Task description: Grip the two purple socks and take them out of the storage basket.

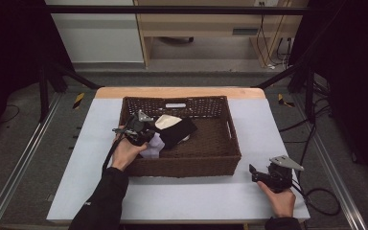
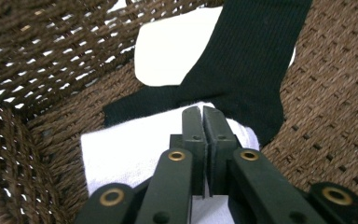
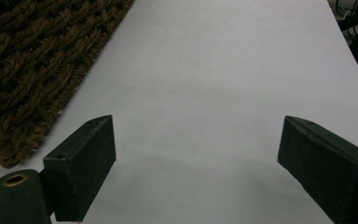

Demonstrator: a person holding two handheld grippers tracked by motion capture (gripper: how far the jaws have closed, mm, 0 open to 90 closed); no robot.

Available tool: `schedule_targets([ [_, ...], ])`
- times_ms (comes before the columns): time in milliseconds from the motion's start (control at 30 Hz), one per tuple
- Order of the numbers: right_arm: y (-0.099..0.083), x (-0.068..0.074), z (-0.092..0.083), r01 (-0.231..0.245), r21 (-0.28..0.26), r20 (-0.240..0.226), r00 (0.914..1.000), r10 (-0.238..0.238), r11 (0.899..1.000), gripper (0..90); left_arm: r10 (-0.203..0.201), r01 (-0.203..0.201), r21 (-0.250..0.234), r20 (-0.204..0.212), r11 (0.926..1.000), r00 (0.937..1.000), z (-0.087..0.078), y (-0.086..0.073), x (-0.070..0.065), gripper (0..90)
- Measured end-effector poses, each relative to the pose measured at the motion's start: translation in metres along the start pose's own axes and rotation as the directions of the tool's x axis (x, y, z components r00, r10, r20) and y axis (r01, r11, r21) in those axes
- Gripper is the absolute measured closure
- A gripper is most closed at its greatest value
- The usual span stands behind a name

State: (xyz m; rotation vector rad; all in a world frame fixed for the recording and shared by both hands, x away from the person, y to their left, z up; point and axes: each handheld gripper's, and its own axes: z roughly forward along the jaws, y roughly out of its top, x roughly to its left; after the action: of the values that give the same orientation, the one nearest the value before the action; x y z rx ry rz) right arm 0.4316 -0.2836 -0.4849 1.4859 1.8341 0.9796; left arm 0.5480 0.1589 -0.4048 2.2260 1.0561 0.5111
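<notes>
A dark woven basket (image 1: 182,165) stands on the table. In its left half lie a black sock (image 1: 178,130) (image 2: 242,60), a white sock (image 1: 152,146) (image 2: 121,149) and a cream cloth (image 1: 165,120) (image 2: 168,51) partly under the black sock. My left gripper (image 1: 147,138) (image 2: 202,112) reaches down into the basket. Its jaws are pressed together on the white sock, whose fabric bunches around the tips, right at the black sock's edge. My right gripper (image 1: 253,172) (image 3: 196,154) rests on the table to the right of the basket's front corner, jaws wide open with nothing between them.
The basket's wicker wall (image 2: 37,56) rises close on the left of the left gripper. The basket's corner (image 3: 28,70) lies left of the right gripper. A pale sheet (image 1: 268,124) (image 3: 214,70) covers the table. Cables (image 1: 316,201) trail at the right table edge.
</notes>
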Motion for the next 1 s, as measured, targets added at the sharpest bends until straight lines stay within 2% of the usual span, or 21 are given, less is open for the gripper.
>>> schedule_targets([
  [67,0.0,0.0,0.0,0.0,0.001,0.0,1.0,0.0,1.0,11.6,-0.024,0.024,-0.041,0.005,0.9989,0.9997,-0.004,0.0,0.002,88.5],
  [133,0.0,0.0,0.0,0.0,0.001,0.0,1.0,0.0,1.0,11.6,-0.018,0.018,-0.054,0.001,0.9984,0.9998,-0.006,0.001,0.003,88.6],
  [167,0.0,0.0,0.0,0.001,0.0,0.001,1.0,-0.001,1.0,11.6,-0.024,0.024,-0.075,-0.001,0.9969,0.9997,-0.008,0.001,0.003,88.6],
  [267,0.0,0.0,0.0,-0.001,0.002,0.0,1.0,0.001,1.0,11.6,-0.049,0.045,-0.171,-0.02,0.9843,0.9986,-0.018,0.005,0.005,88.6],
  [333,0.0,0.0,0.0,0.0,0.002,0.0,1.0,0.0,1.0,11.6,-0.052,0.045,-0.209,-0.031,0.9768,0.9982,-0.022,0.007,0.005,88.6],
  [367,0.0,0.0,0.0,0.0,0.002,0.0,1.0,0.0,1.0,11.6,-0.052,0.045,-0.209,-0.031,0.9768,0.9982,-0.022,0.007,0.005,88.7],
  [467,0.0,0.0,0.0,-0.002,0.002,-0.002,1.0,0.002,1.0,11.6,-0.062,0.049,-0.264,-0.041,0.9634,0.9972,-0.029,0.011,0.005,88.7],
  [500,0.0,0.0,0.0,-0.001,0.002,-0.002,1.0,0.001,1.0,11.6,-0.099,0.09,-0.279,-0.02,0.9559,0.9949,-0.034,0.014,0.006,88.8],
  [533,0.0,0.0,0.0,0.0,0.003,-0.003,1.0,0.0,1.0,11.6,-0.106,0.097,-0.298,-0.015,0.9495,0.9942,-0.038,0.017,0.006,88.8],
  [567,0.0,0.0,0.0,0.0,0.003,-0.002,1.0,0.0,1.0,11.6,-0.106,0.097,-0.298,-0.015,0.9495,0.9942,-0.038,0.017,0.006,88.8],
  [600,0.0,0.0,0.0,0.0,0.002,-0.002,1.0,0.0,1.0,11.6,-0.113,0.103,-0.322,-0.01,0.9412,0.9936,-0.045,0.022,0.006,88.8],
  [633,0.0,0.0,0.0,0.0,0.002,-0.002,1.0,0.0,1.0,11.6,-0.113,0.103,-0.322,-0.01,0.9412,0.9936,-0.045,0.022,0.006,88.8],
  [700,0.0,0.0,0.0,-0.002,0.0,-0.001,1.0,0.002,1.0,11.6,-0.115,0.106,-0.345,-0.008,0.9326,0.9933,-0.052,0.027,0.005,88.8],
  [767,0.0,0.0,0.0,-0.002,0.0,-0.002,1.0,0.002,1.0,11.6,-0.117,0.106,-0.379,-0.005,0.9191,0.9932,-0.063,0.033,0.002,88.8],
  [800,0.0,0.0,0.0,-0.002,0.001,-0.002,1.0,0.002,1.0,11.6,-0.117,0.106,-0.379,-0.005,0.9191,0.9932,-0.063,0.033,0.002,88.8],
  [867,0.0,0.0,0.0,-0.002,0.001,-0.002,1.0,0.002,1.0,11.6,-0.121,0.111,-0.406,0.0,0.907,0.9926,-0.074,0.037,-0.001,88.8],
  [933,0.0,0.0,0.0,-0.002,0.001,-0.001,1.0,0.002,1.0,11.6,-0.126,0.118,-0.423,0.01,0.8983,0.992,-0.081,0.039,-0.002,88.8],
  [967,0.0,0.0,0.0,-0.001,0.001,-0.001,1.0,0.001,1.0,11.6,-0.126,0.118,-0.423,0.01,0.8983,0.992,-0.081,0.039,-0.002,88.8],
  [1000,0.0,0.0,0.0,-0.001,0.002,-0.001,1.0,0.001,1.0,11.6,-0.131,0.128,-0.445,0.024,0.8862,0.9911,-0.089,0.04,-0.003,88.8],
])
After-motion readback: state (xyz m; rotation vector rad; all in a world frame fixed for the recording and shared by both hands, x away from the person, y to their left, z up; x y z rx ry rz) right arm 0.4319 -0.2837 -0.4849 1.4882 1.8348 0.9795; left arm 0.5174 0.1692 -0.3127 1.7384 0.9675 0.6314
